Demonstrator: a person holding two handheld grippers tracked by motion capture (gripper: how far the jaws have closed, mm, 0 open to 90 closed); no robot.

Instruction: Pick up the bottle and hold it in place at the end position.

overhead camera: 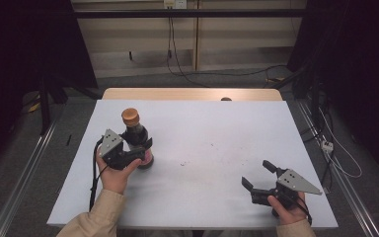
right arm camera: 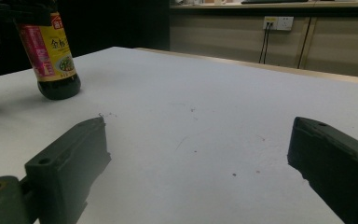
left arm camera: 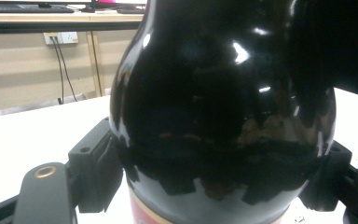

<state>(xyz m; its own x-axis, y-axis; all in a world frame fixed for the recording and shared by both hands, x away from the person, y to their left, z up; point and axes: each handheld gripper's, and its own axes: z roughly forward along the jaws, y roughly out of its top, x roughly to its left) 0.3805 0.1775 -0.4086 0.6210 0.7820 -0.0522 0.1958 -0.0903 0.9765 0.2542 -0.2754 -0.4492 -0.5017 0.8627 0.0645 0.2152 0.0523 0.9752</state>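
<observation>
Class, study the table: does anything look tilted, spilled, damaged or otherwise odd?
Nothing is spilled or broken. The dark bottle stands capped, the left gripper shut around its body. The white table has a few small dark specks near its middle. The right gripper is open, holding nothing.

White counter (overhead camera: 217,148) with a wooden strip (overhead camera: 192,94) along its far edge, standing on grey floor (overhead camera: 19,173). Behind it, a beige panelled wall (overhead camera: 138,39) carries a wall socket (overhead camera: 174,4) from which black cables (overhead camera: 170,49) hang to the floor. Dark curtains (overhead camera: 355,59) close both sides. Metal rails (overhead camera: 24,173) flank the counter on the floor.
</observation>
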